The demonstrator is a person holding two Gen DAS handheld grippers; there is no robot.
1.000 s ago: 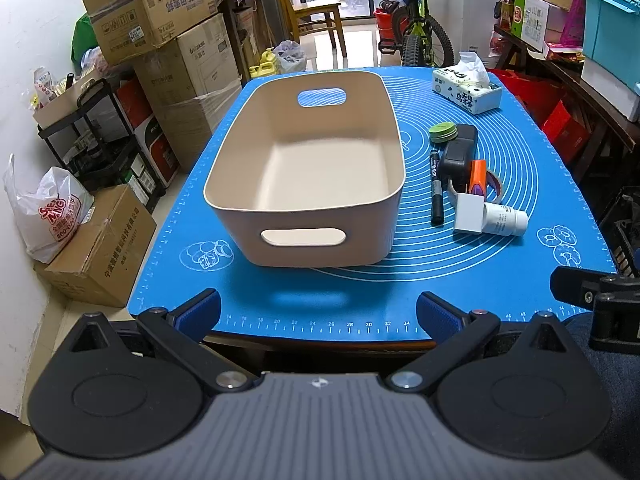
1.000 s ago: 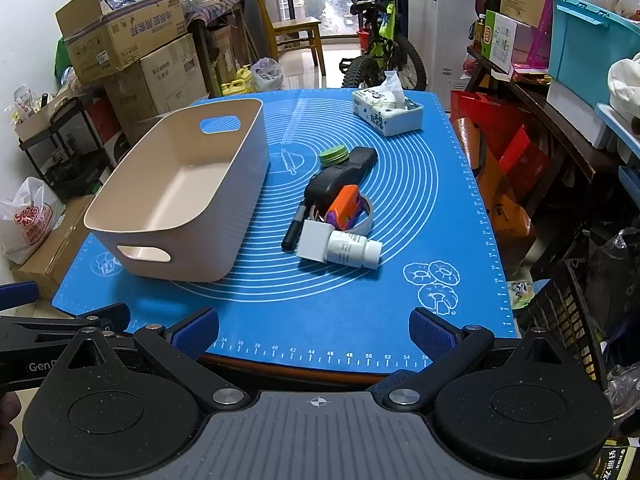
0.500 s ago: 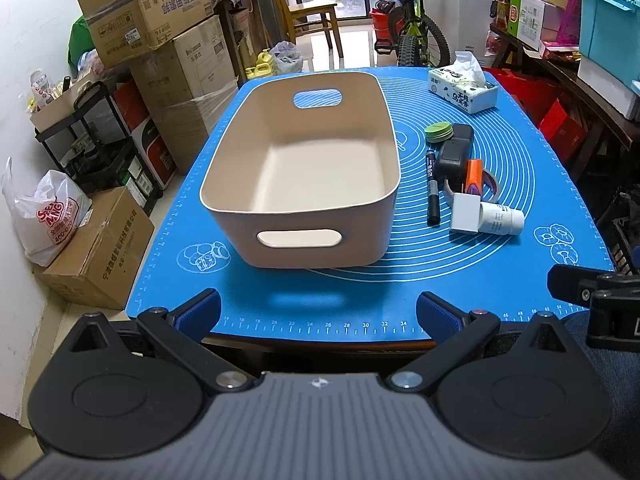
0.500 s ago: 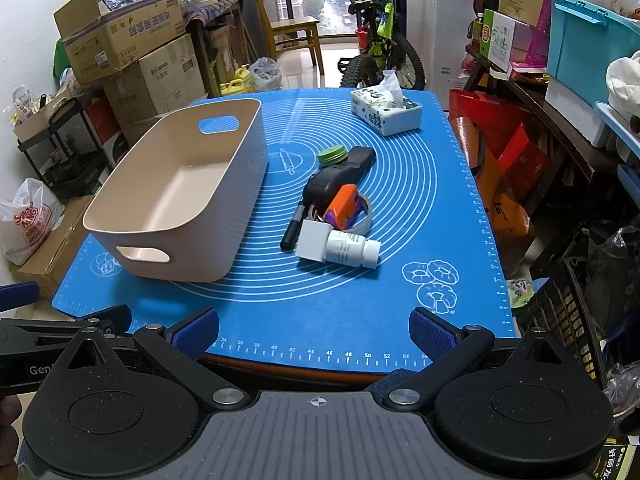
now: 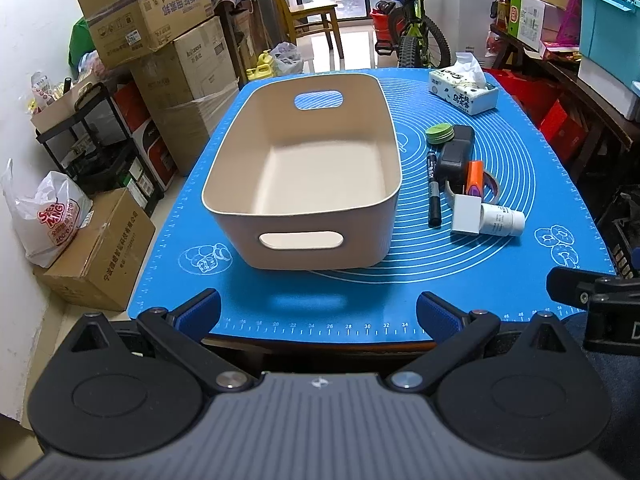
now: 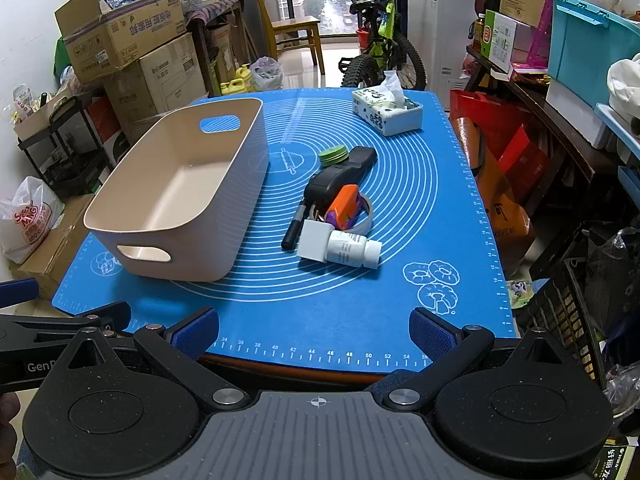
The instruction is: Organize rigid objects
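Both the left gripper (image 5: 318, 306) and right gripper (image 6: 314, 326) hover spread apart (holding nothing) at the mat's near edge, the beige bin (image 5: 308, 168) far-left and the cluttered items (image 6: 334, 208) just right of it.

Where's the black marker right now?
In both views the black marker lies flat on the blue mat, between the beige bin on its left and the white box and black device on its right.
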